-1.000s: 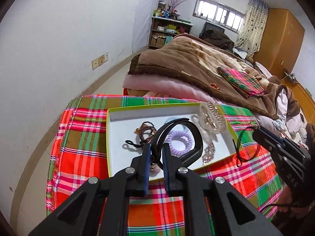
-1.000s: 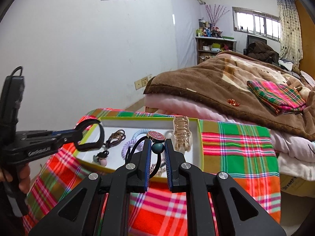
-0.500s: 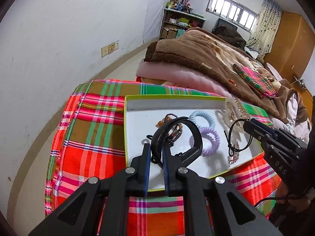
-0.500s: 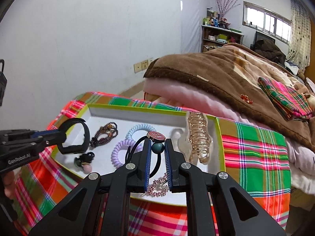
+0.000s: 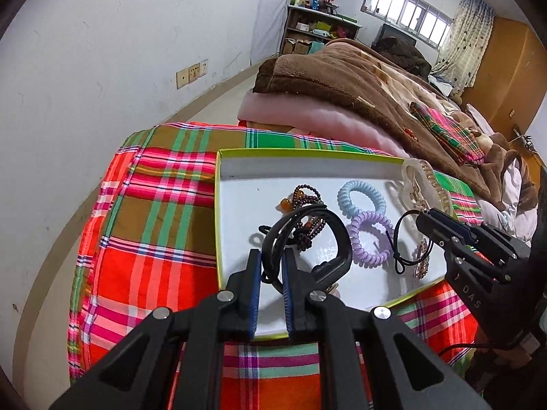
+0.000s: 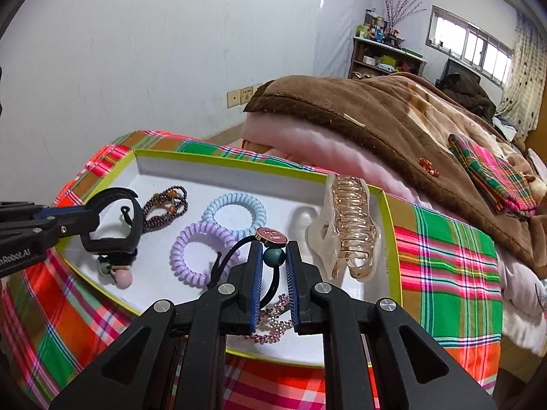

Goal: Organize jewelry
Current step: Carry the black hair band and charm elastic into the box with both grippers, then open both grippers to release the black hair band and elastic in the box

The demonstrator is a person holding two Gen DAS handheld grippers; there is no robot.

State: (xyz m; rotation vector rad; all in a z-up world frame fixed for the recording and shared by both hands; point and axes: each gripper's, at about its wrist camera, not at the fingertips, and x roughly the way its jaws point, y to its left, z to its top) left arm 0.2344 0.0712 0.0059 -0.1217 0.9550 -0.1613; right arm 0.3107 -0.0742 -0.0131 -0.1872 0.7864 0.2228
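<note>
Both tools have come down over the open box (image 6: 218, 165) since a second ago, so the plaid cloth (image 5: 154, 205) fills less of each view and the white floor of the box fills more. The left tool (image 5: 271, 287) is nearly closed and pinches a black hair clip (image 5: 328, 239) together with a thin black loop; the clip hangs just above the box floor, over the dark bead bracelet (image 5: 307, 205). The right tool (image 6: 274, 273) is also nearly closed, gripping a black elastic hair tie (image 6: 236, 256) by its green bead, with a round red charm sitting on top. That tie now hangs inside the box outline, just above the purple coil tie (image 6: 201, 249) and close to the sparkly pink piece (image 6: 273, 321) near the front wall.

Already lying in the box are the blue coil tie (image 6: 236, 212), the purple one touching it, the bracelet, a small tie with a pink ball (image 6: 121, 278), and a large clear claw clip (image 6: 348, 229) leaning on the right rim.

As I read it, both items are in place for release: the carry is done and what remains is to open each tool over a free patch. The left clip may land on the bracelet unless it shifts aside first
</note>
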